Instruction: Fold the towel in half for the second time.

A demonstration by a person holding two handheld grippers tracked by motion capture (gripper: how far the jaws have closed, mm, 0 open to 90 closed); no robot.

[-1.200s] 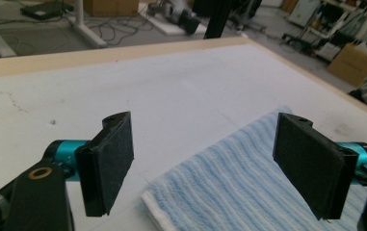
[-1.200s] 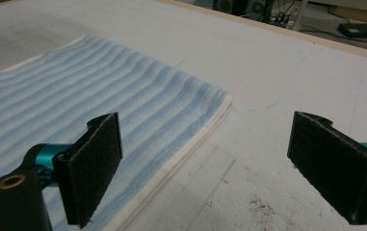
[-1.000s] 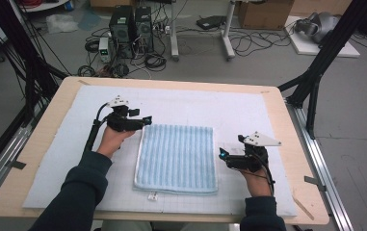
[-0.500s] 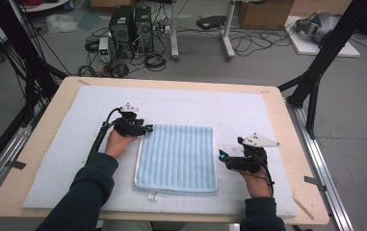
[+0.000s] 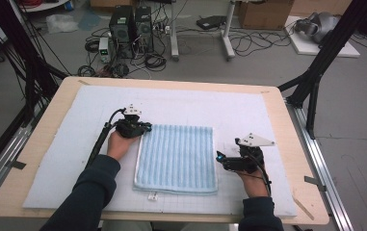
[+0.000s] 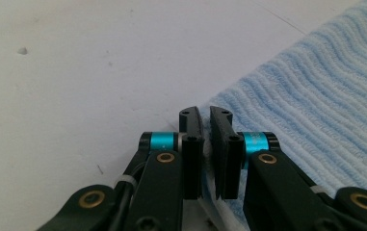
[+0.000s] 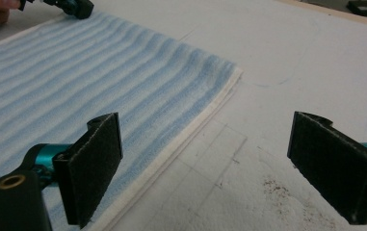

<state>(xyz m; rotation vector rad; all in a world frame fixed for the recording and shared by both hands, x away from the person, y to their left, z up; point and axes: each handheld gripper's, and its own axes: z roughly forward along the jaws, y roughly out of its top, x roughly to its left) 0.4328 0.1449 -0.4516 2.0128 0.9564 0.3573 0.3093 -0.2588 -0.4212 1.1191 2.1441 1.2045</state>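
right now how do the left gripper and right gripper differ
The left gripper has just been closing its jaws, now pinching the far left corner of the blue striped towel; the right gripper has jaws wide open, holding nothing. The left sits on the towel's corner; the right sits just off its right edge. Both have black jaws and lie low over the white mat.

Both grippers, left gripper [image 5: 145,128] and right gripper [image 5: 218,157], are black with teal rings and brass screws behind the jaws, grey three-cornered plates on top, black cables and dark sleeves [image 5: 89,192] behind.
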